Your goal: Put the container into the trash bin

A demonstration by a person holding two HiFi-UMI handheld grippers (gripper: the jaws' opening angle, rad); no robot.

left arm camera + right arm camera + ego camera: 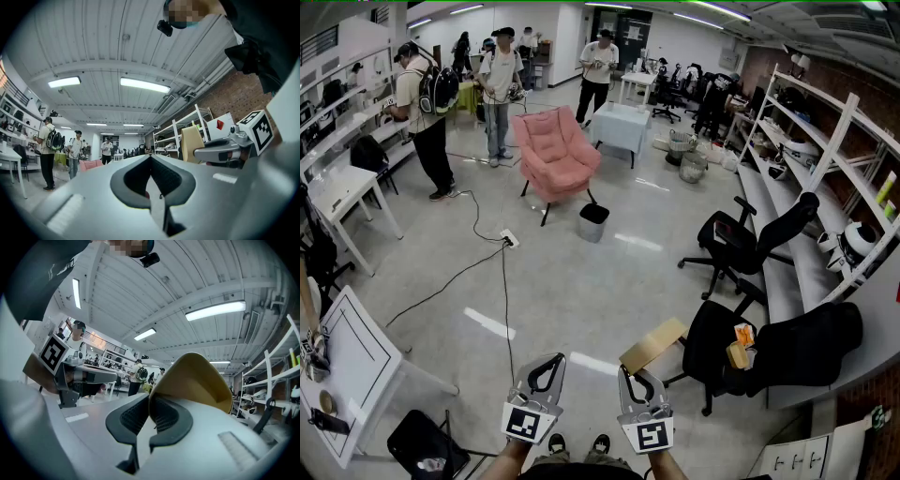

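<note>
Open lab: shelving (pixel 837 136), office chairs (pixel 746 246), desks (pixel 342 194)

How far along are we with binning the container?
Done: the container is picked up, pinched at its edge in the right gripper. In hand: it is held out level; the left gripper is shut, empty. Left: the trash bin stands far ahead by the pink armchair, so the approach and drop remain.

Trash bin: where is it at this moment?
In the head view the trash bin stands near the middle of the frame, beside the front legs of the pink armchair, on the armchair's right in the picture.
</note>
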